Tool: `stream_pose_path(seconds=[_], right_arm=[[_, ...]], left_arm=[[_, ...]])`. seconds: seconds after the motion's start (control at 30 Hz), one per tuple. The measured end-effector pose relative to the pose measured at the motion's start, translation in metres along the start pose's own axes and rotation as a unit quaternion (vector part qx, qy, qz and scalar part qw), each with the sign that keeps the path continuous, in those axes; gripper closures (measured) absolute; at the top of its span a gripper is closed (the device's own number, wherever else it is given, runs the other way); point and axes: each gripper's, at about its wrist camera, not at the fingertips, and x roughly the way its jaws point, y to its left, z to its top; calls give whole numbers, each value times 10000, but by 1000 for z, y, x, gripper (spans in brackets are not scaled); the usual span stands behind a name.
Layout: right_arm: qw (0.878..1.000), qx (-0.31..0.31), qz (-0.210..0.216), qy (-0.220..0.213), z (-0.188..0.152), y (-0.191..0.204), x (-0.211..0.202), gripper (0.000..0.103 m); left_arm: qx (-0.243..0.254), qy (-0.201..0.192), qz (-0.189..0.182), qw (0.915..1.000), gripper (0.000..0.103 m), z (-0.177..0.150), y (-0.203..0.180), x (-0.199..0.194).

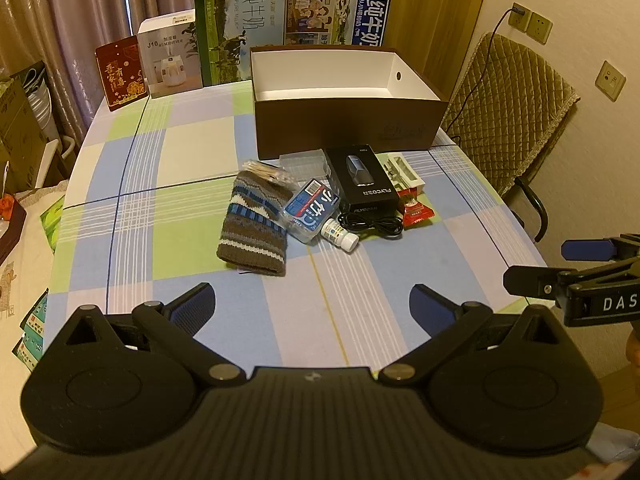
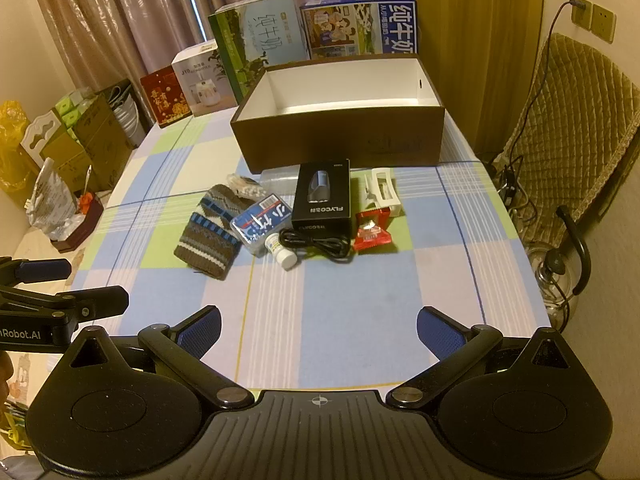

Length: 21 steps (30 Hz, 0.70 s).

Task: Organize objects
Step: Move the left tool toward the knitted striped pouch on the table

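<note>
An open brown box (image 1: 348,132) (image 2: 340,144) with a white inside stands empty at the table's far side. In front of it lies a cluster: a striped knit pouch (image 1: 256,228) (image 2: 212,236), a blue tissue pack (image 1: 310,210) (image 2: 262,224), a small white bottle (image 1: 340,235) (image 2: 282,253), a black Flyco box (image 1: 362,180) (image 2: 324,196), a black cable (image 1: 372,224) (image 2: 316,244) and a red snack packet (image 1: 416,210) (image 2: 372,233). My left gripper (image 1: 312,296) and right gripper (image 2: 319,318) hover open and empty over the near tablecloth, well short of the cluster.
Milk cartons (image 1: 240,24), a humidifier box (image 1: 170,56) and a red packet (image 1: 120,72) line the table's back edge. A quilted chair (image 1: 508,112) stands to the right. Cardboard boxes and bags (image 2: 80,140) crowd the left. A white tray (image 2: 384,192) and cotton swabs (image 1: 268,172) lie near the box.
</note>
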Motion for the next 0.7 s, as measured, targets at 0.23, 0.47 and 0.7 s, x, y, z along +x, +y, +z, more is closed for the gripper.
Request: stream_pose_path(seconds=[0.23, 0.47, 0.7], right_arm=[[10000, -7, 3, 3, 0, 0, 1, 2], [10000, -3, 4, 6, 0, -1, 1, 2], [10000, -5, 4, 12, 1, -2, 1, 2]], left_arm=[[1, 4, -1, 10000, 1, 0, 0, 0], [2, 5, 2, 10000, 1, 0, 0, 0], [4, 8, 3, 10000, 1, 0, 0, 0]])
